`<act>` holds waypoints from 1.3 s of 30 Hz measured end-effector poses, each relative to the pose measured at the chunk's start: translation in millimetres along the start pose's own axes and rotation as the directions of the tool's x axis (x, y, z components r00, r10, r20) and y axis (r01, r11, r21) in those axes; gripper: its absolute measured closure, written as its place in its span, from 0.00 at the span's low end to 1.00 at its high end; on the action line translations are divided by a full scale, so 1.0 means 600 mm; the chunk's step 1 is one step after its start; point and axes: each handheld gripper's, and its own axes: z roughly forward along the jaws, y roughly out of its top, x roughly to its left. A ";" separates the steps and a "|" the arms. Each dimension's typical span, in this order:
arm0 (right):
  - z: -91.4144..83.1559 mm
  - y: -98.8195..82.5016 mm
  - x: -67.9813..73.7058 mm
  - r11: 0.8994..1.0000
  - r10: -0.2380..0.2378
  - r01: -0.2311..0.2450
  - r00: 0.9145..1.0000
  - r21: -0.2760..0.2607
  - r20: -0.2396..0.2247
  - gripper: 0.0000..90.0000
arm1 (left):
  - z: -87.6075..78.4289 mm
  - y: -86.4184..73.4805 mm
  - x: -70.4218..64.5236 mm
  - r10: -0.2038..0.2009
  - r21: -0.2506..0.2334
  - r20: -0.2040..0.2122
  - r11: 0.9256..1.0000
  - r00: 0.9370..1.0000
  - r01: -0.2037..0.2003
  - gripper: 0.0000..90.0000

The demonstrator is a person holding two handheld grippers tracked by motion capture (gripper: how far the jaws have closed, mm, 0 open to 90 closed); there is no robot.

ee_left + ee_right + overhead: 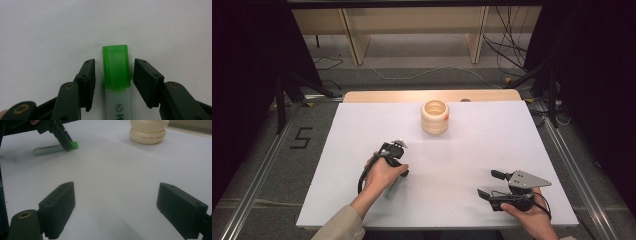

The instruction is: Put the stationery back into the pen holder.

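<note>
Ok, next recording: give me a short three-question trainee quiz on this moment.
1. True or false: the left gripper already presses its pads on the green-capped translucent highlighter pen.
2. What stands at the far side of the white table? A) cream ribbed wooden holder B) blue bowl C) metal can
3. Fill in: the right gripper has its jaws ___, with nothing between them.

Key: 1 false, a gap shows on each side of the cap. 2 A. 3 open.

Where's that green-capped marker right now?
The marker lies flat on the white table, left of centre, between the left gripper's jaws, with small gaps either side; the ribbed cup stands farther back.
</note>
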 end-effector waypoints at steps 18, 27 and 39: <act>0.000 0.000 0.001 1.000 0.002 -0.002 1.000 0.005 0.000 0.18 | 0.002 0.008 -0.009 0.061 0.020 -0.025 0.998 0.998 -0.061 0.63; 0.000 0.000 0.000 1.000 0.004 -0.004 1.000 0.005 -0.004 0.18 | 0.003 0.009 -0.008 0.059 0.024 -0.023 0.998 0.998 -0.058 0.64; 0.001 -0.001 0.000 1.000 0.005 -0.005 1.000 0.004 -0.005 0.18 | 0.002 0.008 -0.008 0.056 0.022 -0.021 0.998 0.998 -0.055 0.65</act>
